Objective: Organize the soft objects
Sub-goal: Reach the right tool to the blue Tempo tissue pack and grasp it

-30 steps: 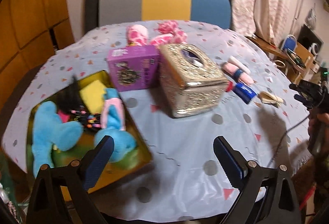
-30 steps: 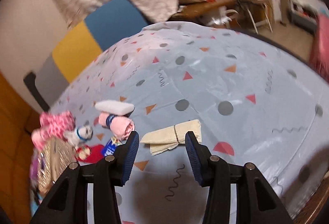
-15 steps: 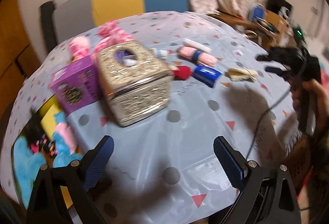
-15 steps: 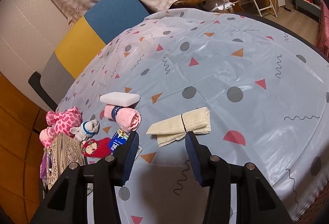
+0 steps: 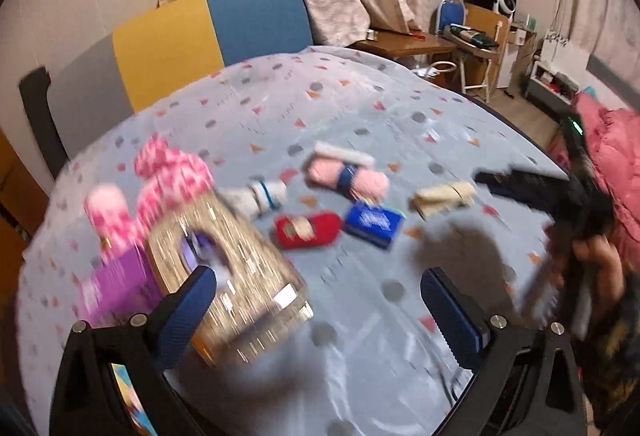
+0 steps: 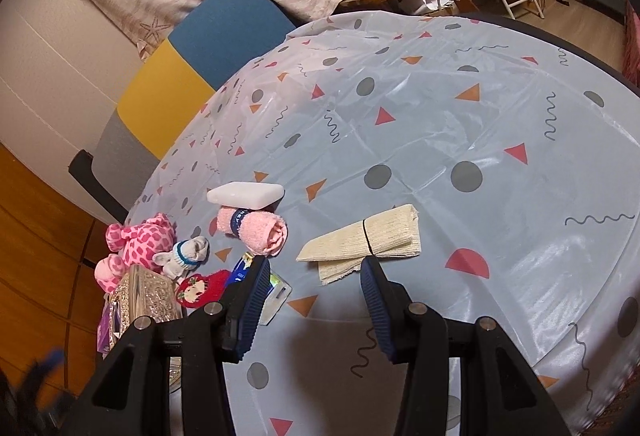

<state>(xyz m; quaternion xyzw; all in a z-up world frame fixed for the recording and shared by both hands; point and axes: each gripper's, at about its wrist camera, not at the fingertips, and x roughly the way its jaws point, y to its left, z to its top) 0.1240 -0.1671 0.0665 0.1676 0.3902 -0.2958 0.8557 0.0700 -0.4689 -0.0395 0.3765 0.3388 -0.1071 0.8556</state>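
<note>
On the left of the round table (image 6: 500, 124) sits a cluster of soft things: the pink spotted plush (image 6: 138, 242) at the far left, a small white sock with a blue band (image 6: 186, 254) beside it, a red embroidered pouch (image 6: 200, 288) just below, then the rolled pink towel (image 6: 256, 232) with a white bar (image 6: 245, 193) touching its far side. A gold tissue box (image 5: 224, 268) and a purple box (image 5: 116, 288) stand nearer the left gripper (image 5: 318, 300); both read as hard and should be left alone.

The left gripper's jaws are opening to their widest and nothing lies between them. Its view is smeared, so which item it is heading for is hard to judge; probably the red pouch or the sock. It should settle and square up before dropping in.

Further right, the folded cream cloth (image 6: 368, 240), tied with a dark band, lies apart from the cluster. The right gripper (image 6: 316, 292) hovers just short of it, jaws partly open and empty. A good pick would straddle the banded middle, pads low to the tablecloth, so the folds stay together rather than fanning out.
</note>
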